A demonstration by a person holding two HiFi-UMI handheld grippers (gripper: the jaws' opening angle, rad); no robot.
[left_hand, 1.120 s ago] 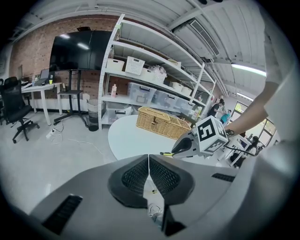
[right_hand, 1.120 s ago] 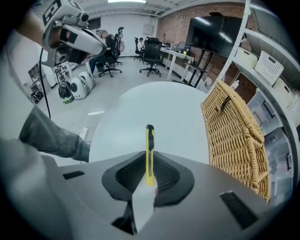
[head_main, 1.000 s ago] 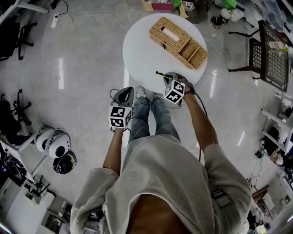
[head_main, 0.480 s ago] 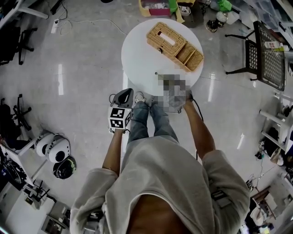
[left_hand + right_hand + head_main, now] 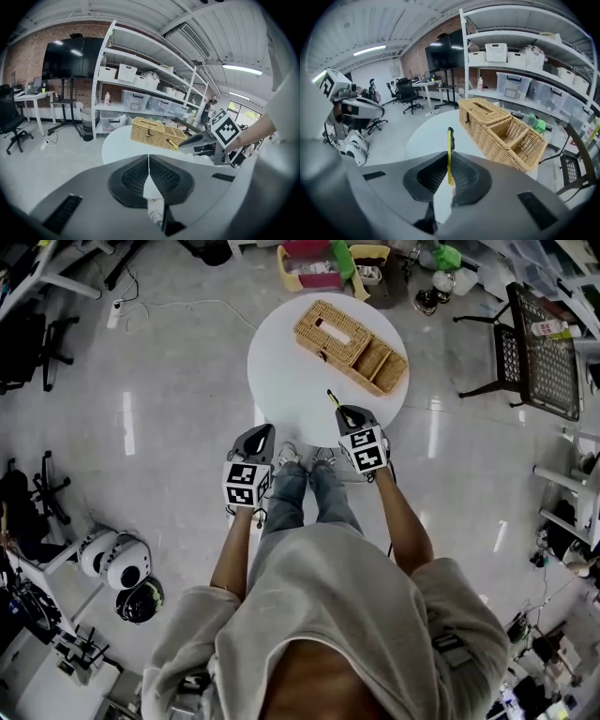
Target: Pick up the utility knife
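Observation:
The utility knife [image 5: 449, 149], slim, yellow and black, stands edge-on between the pads of my right gripper [image 5: 449, 180], with its tip poking out past the fingertips. The jaws are closing on it. In the head view the right gripper [image 5: 343, 410] holds the utility knife [image 5: 332, 397] above the near edge of the round white table [image 5: 286, 367]. My left gripper [image 5: 263, 430] hangs off the table's near left side, above the person's legs. Its jaws [image 5: 149, 161] meet with nothing between them. The left gripper view also catches the knife [image 5: 173, 143] at the right gripper's tip.
A wicker basket [image 5: 352, 345] with a lidded part and open compartments sits on the far half of the table. A black mesh chair [image 5: 544, 352] stands to the right, white helmets [image 5: 117, 545] lie on the floor at left, and bins [image 5: 323, 263] sit behind the table.
The right gripper has risen off the table with the knife and rolled, so the knife now stands on edge. The left gripper has shifted only slightly.

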